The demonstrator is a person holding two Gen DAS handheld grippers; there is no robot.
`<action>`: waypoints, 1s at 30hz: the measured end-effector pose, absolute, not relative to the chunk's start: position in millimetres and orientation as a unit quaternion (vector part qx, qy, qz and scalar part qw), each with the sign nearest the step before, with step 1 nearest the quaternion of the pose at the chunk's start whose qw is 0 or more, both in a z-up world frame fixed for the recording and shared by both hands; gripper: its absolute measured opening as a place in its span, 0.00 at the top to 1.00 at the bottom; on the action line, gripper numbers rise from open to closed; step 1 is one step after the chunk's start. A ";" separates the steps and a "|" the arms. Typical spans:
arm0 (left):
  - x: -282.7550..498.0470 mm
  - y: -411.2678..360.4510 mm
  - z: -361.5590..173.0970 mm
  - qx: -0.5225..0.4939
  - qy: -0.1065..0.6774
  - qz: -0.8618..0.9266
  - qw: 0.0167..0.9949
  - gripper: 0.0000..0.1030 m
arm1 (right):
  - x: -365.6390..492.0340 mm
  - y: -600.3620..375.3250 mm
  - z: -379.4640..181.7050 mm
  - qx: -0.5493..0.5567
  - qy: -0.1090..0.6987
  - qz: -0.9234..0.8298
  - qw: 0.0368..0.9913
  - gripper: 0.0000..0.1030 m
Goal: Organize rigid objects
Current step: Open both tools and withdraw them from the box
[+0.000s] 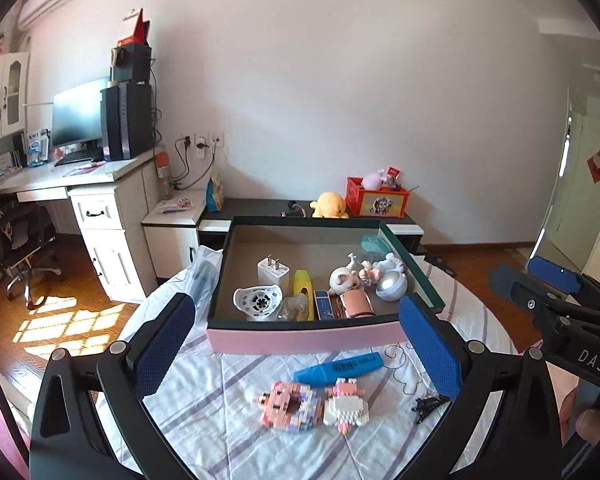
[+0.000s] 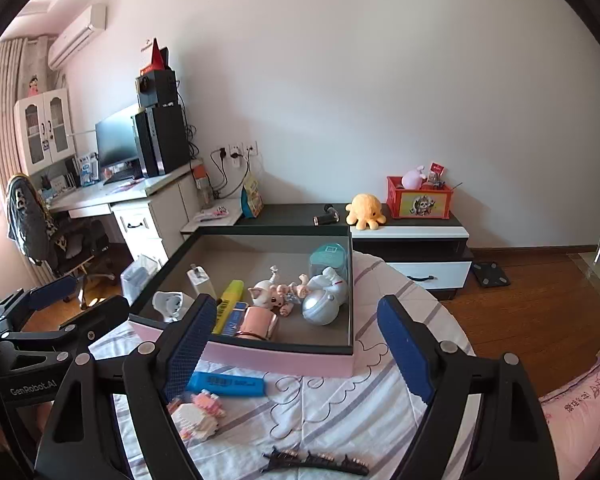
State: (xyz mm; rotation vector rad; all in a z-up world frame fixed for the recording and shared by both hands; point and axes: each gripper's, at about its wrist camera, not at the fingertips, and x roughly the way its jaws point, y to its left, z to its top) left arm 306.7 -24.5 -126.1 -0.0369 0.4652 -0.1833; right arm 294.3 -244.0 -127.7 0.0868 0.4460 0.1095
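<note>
my left gripper (image 1: 300, 344) has its fingers spread wide with nothing in them; my right gripper (image 2: 300, 344) is also open and empty. both hover over the bed (image 2: 340, 408). the pink-walled tray (image 1: 300, 338) sits on the far part of the sheet, holding a white charger (image 1: 273, 270), yellow highlighter (image 1: 304, 290) and astronaut figure (image 1: 391, 280). nearer, on the sheet, lie a blue highlighter (image 1: 338, 368), two brick figures (image 1: 312, 402) and a black hair clip (image 2: 320, 462).

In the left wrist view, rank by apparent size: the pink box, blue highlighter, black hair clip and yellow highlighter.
1. pink box
2. blue highlighter
3. yellow highlighter, though it lies farther away, so this is unsure
4. black hair clip
</note>
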 end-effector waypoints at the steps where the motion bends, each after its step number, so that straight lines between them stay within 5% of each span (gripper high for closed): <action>1: 291.9 -22.1 -122.7 -0.021 0.223 -0.089 0.971 0.00 | 279.2 -241.9 -123.8 0.043 0.212 0.051 0.975 0.16; 3: 262.9 -18.0 -116.8 -0.024 0.211 -0.091 0.973 0.00 | 249.8 -236.7 -117.2 0.039 0.193 0.045 0.979 0.00; 14: 153.5 -13.6 -97.5 0.008 0.159 -0.064 0.985 0.00 | 145.5 -211.0 -96.7 0.017 0.149 0.042 0.988 0.00; 30: 139.0 -20.7 -92.2 0.013 0.150 -0.076 0.986 0.00 | 117.0 -217.4 -94.9 0.015 0.142 0.035 0.989 0.00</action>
